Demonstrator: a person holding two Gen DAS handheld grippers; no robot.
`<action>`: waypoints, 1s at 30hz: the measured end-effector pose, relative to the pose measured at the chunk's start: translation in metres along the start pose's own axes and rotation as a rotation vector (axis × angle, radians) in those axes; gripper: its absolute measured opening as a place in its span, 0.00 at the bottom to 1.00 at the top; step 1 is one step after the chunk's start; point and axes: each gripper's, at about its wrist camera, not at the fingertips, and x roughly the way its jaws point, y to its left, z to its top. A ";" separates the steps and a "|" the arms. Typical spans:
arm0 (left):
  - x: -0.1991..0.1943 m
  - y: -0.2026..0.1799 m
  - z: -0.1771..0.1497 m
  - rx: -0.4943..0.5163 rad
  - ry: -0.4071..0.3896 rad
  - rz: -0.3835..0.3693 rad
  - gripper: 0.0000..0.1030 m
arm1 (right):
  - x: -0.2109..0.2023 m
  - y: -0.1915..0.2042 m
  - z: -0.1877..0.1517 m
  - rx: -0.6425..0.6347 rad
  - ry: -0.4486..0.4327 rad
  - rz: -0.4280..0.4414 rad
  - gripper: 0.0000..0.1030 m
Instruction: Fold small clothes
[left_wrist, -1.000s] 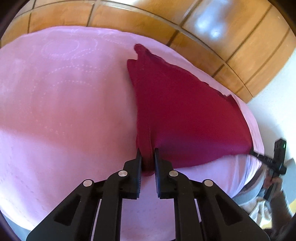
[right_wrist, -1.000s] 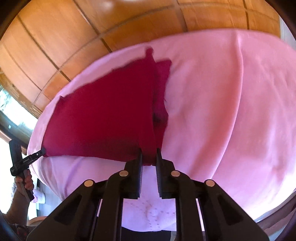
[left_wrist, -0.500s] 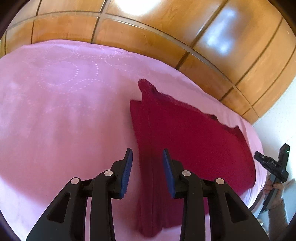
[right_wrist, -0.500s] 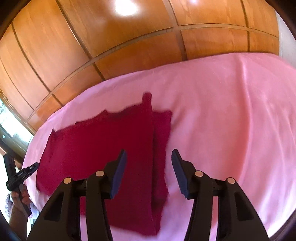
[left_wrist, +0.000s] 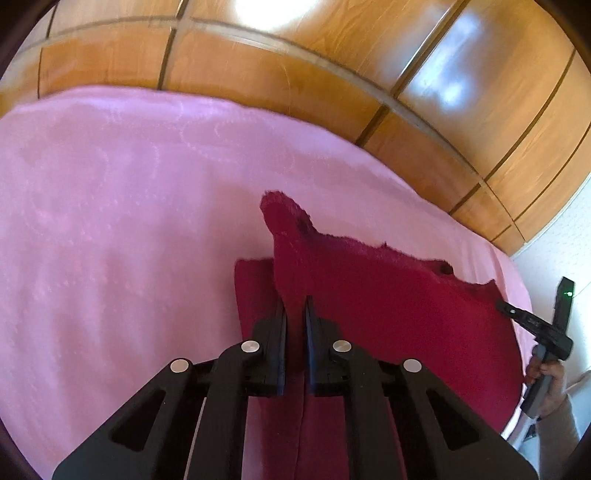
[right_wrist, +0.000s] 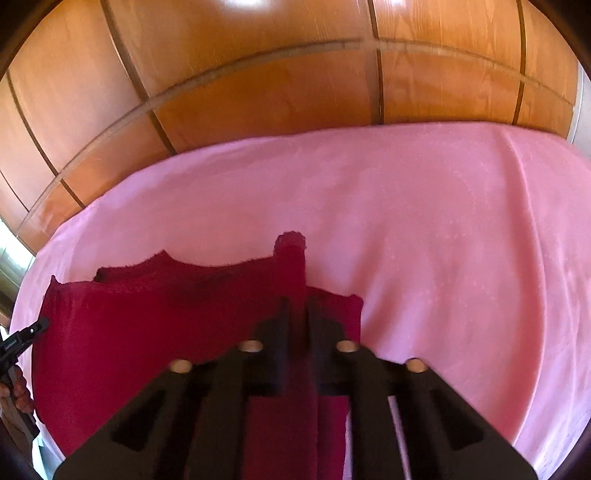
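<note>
A dark red garment (left_wrist: 388, 295) lies spread on the pink bedcover (left_wrist: 110, 240), with a strap end pointing to the far side. My left gripper (left_wrist: 294, 314) is shut on the garment's left fold edge. In the right wrist view the same garment (right_wrist: 147, 325) lies left of centre. My right gripper (right_wrist: 297, 310) is shut on its right fold edge. Each gripper also shows in the other's view, at the garment's far side edge: the right one (left_wrist: 532, 325) and the left one (right_wrist: 22, 339).
A wooden panelled wall (left_wrist: 332, 74) runs behind the bed and also fills the top of the right wrist view (right_wrist: 258, 92). A white wall (left_wrist: 554, 258) stands at the right. The bedcover (right_wrist: 461, 258) stretches wide to the right of the garment.
Both grippers let go of the garment's near edge, opened, moved up along the side folds, and have now shut on the fabric there.
</note>
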 end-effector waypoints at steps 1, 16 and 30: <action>-0.004 -0.001 0.000 0.008 -0.024 0.005 0.07 | -0.008 0.002 0.001 -0.002 -0.030 0.007 0.06; 0.034 0.005 0.008 0.035 0.014 0.174 0.08 | 0.054 -0.007 0.003 0.058 0.045 -0.085 0.05; -0.057 0.013 -0.025 -0.044 -0.113 0.191 0.21 | -0.043 0.025 -0.025 -0.053 -0.119 0.007 0.72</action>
